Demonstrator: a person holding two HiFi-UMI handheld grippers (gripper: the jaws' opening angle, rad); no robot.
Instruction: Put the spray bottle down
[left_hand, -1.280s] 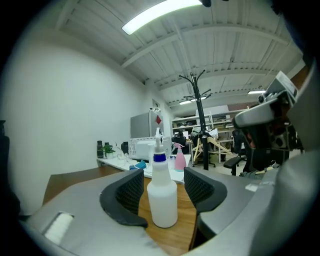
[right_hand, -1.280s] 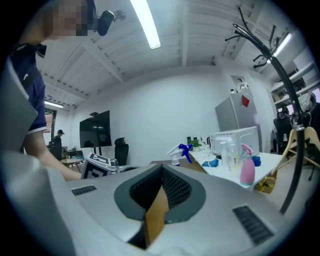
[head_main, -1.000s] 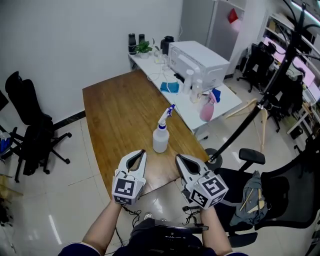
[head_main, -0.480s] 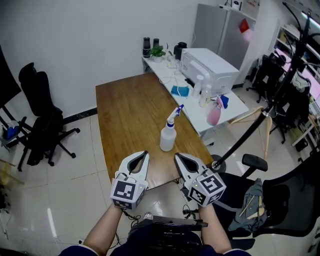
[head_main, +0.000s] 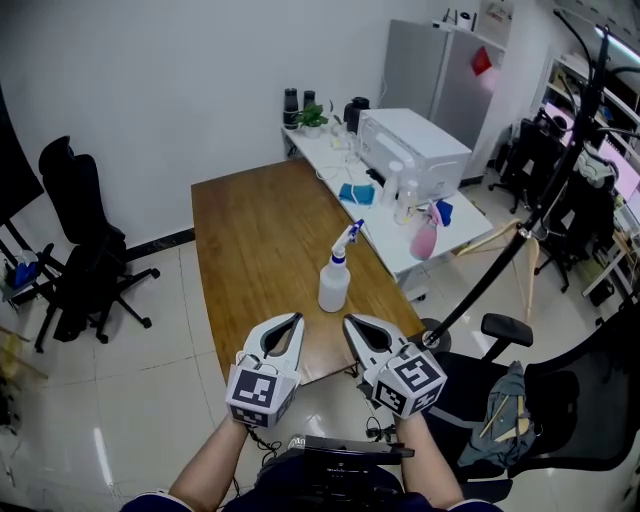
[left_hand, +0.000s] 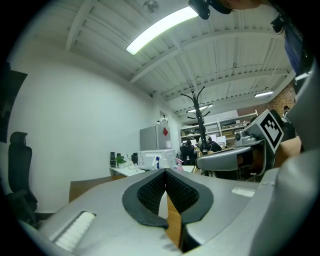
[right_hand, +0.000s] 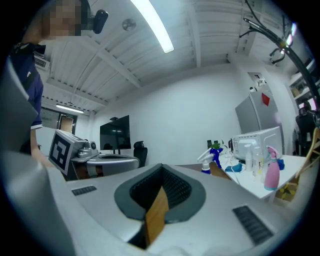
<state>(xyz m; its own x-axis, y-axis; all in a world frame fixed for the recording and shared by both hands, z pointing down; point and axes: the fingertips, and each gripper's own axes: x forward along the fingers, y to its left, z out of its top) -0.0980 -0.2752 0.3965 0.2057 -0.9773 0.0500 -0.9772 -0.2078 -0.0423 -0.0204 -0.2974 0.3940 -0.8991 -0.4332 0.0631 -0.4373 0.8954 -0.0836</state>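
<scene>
Two sets of jaws closed, empty: left gripper (head_main: 296, 318), right gripper (head_main: 351, 321) | spray bottle (head_main: 333, 285) upright on wooden table (head_main: 250, 230), clear of both

- A table (head_main: 252, 232) is standing on glossy floor (head_main: 140, 385).
- A black chair (head_main: 80, 245) is sitting by the white wall (head_main: 150, 90).
- A ceiling light (left_hand: 160, 27) is glowing.
</scene>
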